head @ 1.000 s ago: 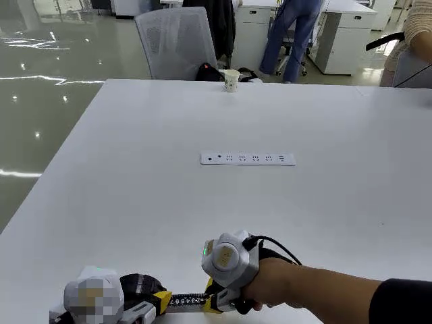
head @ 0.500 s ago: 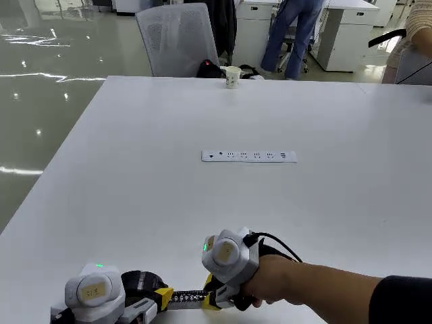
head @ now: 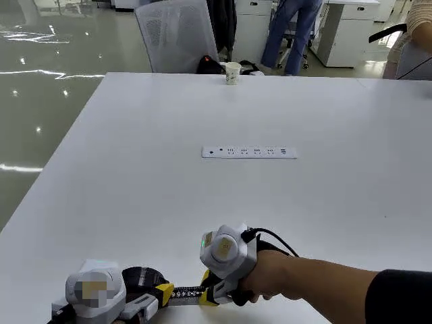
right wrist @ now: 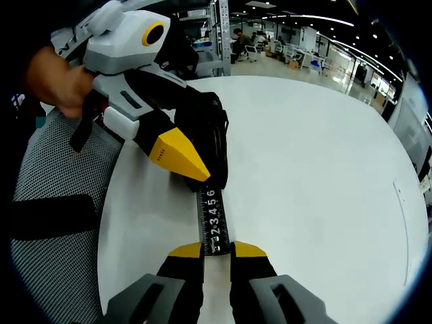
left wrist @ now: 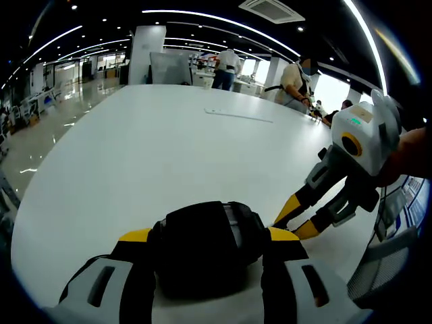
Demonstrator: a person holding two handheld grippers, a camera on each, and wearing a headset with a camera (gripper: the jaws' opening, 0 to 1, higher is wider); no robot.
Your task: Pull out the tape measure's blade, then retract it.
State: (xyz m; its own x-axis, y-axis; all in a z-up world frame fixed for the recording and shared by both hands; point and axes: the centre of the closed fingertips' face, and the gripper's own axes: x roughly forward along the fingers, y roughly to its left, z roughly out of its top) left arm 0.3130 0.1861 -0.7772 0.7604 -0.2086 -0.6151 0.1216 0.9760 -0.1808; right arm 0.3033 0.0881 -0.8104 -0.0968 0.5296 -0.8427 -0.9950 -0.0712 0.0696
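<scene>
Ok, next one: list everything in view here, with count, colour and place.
table: one, white, under everything
tape measure: one, black case, near edge
blade: one, black with white numbers, a short stretch out of the case
power strip: one, white, mid-table
paper cup: one, white, far edge
chair: one, grey, behind the far edge
standing person: one, blue trousers, beyond the table
left gripper: one, grey with yellow tips, shut on the tape measure
right gripper: one, same colours, shut on the blade
hand: one, holding the right gripper, dark sleeve

black tape measure (left wrist: 206,246), blade (right wrist: 212,219) partly out
</scene>
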